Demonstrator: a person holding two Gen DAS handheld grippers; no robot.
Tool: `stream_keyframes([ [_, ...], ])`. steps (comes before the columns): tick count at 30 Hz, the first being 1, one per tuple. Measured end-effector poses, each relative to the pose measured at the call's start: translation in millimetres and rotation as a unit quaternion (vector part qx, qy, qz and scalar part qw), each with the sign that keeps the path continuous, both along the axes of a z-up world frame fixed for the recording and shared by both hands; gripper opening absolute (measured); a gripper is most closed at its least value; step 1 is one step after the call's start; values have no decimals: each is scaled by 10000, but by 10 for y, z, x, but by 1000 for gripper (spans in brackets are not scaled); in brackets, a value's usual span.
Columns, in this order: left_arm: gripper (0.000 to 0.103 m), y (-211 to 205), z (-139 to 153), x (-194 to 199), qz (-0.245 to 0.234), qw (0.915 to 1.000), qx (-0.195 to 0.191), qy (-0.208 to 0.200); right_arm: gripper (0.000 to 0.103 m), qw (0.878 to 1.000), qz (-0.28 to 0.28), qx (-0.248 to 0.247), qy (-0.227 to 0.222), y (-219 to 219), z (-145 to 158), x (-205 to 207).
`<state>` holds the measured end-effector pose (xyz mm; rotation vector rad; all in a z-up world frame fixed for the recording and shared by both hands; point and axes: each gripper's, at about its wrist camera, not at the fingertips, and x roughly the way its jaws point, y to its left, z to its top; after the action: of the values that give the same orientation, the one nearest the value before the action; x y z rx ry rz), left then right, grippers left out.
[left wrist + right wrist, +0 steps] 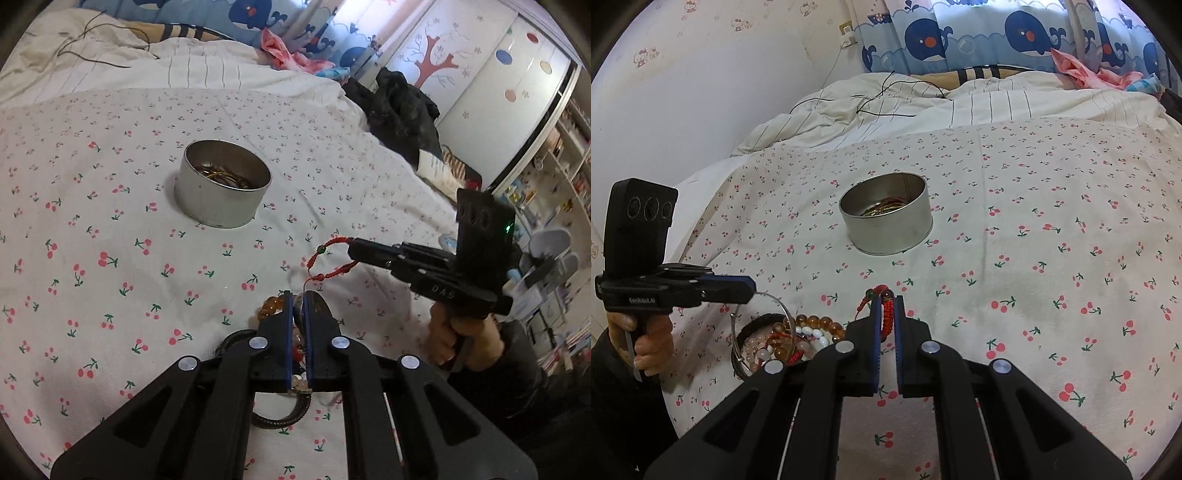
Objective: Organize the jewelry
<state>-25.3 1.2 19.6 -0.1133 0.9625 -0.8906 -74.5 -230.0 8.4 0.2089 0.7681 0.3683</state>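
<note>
A round metal tin (pixel 222 182) with several bracelets inside stands on the cherry-print sheet; it also shows in the right wrist view (pixel 886 219). My right gripper (pixel 886 301) is shut on a red braided cord bracelet (pixel 887 317), held above the sheet; the cord (pixel 325 260) hangs from its tips in the left wrist view. My left gripper (pixel 298 301) is shut on a thin silver bangle (pixel 779 306), lifted over a pile of bead bracelets (pixel 798 336). The left gripper (pixel 750 290) shows from the side in the right wrist view.
A black woven bracelet (pixel 284 417) lies under my left gripper. A striped duvet (pixel 923 107) with a black cable is bunched at the head of the bed. Black clothing (pixel 399 107) lies at the bed's right edge, shelves beyond.
</note>
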Motion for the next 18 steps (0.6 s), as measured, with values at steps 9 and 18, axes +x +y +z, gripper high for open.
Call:
stream_keyframes([
  [9, 5, 62, 100, 59, 147, 9987, -481, 40, 7, 9998, -59, 127, -155, -37, 67, -12],
  [18, 5, 74, 379, 180, 554, 9965, -455, -419, 7, 9972, -109, 452, -592, -81, 307, 87],
])
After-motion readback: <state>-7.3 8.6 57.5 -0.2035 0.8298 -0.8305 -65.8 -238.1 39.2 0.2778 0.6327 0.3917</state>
